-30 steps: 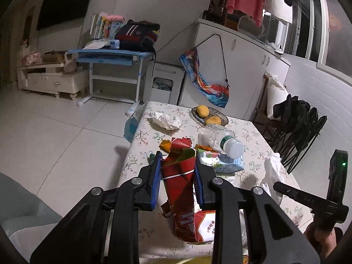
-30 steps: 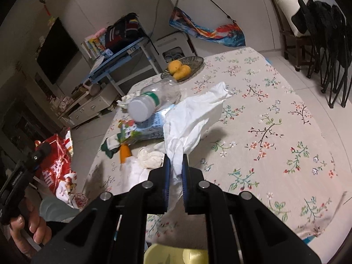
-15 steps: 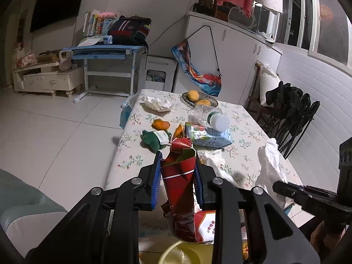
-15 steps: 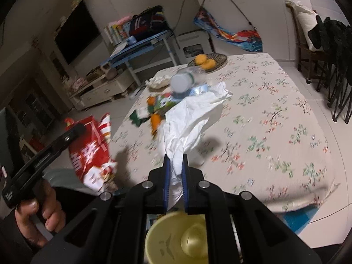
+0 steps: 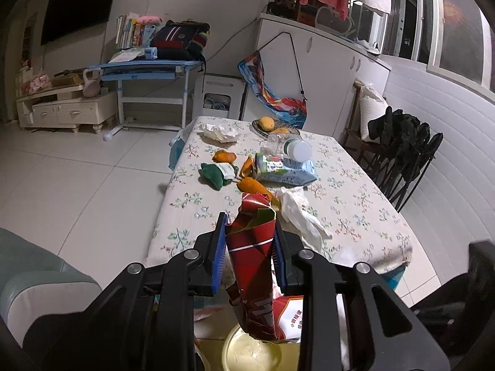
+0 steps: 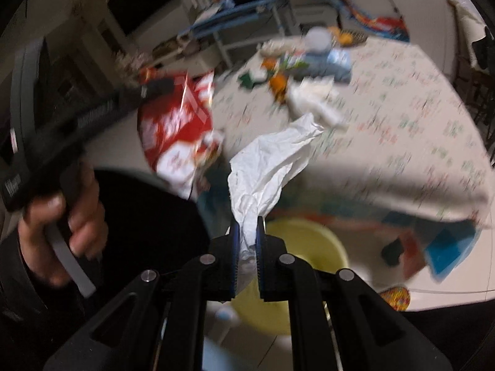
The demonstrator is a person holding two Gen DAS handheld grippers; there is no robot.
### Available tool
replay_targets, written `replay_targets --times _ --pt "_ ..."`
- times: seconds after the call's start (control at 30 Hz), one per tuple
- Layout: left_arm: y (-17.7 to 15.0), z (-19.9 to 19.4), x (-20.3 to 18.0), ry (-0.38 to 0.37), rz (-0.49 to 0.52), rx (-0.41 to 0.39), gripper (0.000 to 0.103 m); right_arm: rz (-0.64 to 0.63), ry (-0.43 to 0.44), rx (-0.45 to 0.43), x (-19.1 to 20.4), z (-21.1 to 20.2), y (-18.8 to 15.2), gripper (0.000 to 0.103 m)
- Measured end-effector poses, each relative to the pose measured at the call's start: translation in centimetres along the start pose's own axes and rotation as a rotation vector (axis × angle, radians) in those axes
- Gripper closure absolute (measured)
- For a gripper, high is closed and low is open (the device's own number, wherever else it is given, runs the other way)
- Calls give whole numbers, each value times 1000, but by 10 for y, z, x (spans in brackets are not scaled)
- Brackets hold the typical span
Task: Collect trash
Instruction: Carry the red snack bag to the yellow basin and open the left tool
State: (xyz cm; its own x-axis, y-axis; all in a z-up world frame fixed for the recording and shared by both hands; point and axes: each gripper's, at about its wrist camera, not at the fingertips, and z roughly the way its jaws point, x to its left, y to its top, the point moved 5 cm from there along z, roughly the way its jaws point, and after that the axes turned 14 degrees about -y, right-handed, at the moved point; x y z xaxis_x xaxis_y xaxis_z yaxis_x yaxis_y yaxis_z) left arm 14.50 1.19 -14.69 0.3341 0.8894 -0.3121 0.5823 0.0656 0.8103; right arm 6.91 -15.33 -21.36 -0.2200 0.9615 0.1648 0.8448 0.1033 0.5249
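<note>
My left hand-held gripper (image 5: 249,255) is clamped on a red snack bag (image 5: 255,266) that hangs down over the yellow bin (image 5: 247,354), and my right hand-held gripper (image 6: 247,244) is pinched tight on a white crumpled tissue (image 6: 272,160), also right above that bin, which sits on the floor at the near end of the worktop (image 5: 355,204). Out on the flowery worktop there's more junk: another white tissue (image 5: 298,213), orange peels (image 5: 252,185), a green wrapper (image 5: 213,176), a blue pack (image 5: 284,170) with a plastic bottle (image 5: 287,145) lying on it, and a fruit plate (image 5: 275,126) at the far end.
</note>
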Motion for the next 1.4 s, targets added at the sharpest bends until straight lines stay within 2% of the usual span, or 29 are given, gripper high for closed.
replay_targets --times 0.2,0.27,0.33,0.5,0.57,0.73,0.87,1.1,1.13,1.17,1.23,1.27,1.4 --pt "-16 -6 -7 -6 7 33 78 0 -3 141 7 28 -30 92" --pt "-22 -6 -9 -8 7 51 78 2 -28 174 4 35 -36 85" --pt "-29 -6 -12 -9 14 72 78 6 -57 180 1 37 -38 65" --pt "-45 0 -19 -19 23 140 78 34 -97 144 -10 27 -37 46" --pt "-51 2 -22 -25 28 167 78 50 -131 117 -17 23 -35 43" --pt "-67 6 -32 -43 52 227 78 143 -252 -22 -49 -8 -18 32" --pt "-80 8 -44 -65 75 266 78 193 -305 -112 -68 -32 -2 29" --pt "-103 18 -56 -68 114 365 76 150 -354 -185 -60 -48 17 25" --pt "-107 21 -57 -70 115 393 70 138 -365 -198 -57 -51 21 24" --pt "-111 23 -57 -61 116 414 58 128 -374 -211 -54 -53 25 23" --pt "-112 20 -57 -42 127 408 45 111 -394 -231 -49 -59 32 20" --pt "-111 17 -58 -39 133 392 41 103 -404 -240 -48 -61 36 19" --pt "-101 8 -55 -33 119 335 33 90 -430 -262 -44 -68 46 17"
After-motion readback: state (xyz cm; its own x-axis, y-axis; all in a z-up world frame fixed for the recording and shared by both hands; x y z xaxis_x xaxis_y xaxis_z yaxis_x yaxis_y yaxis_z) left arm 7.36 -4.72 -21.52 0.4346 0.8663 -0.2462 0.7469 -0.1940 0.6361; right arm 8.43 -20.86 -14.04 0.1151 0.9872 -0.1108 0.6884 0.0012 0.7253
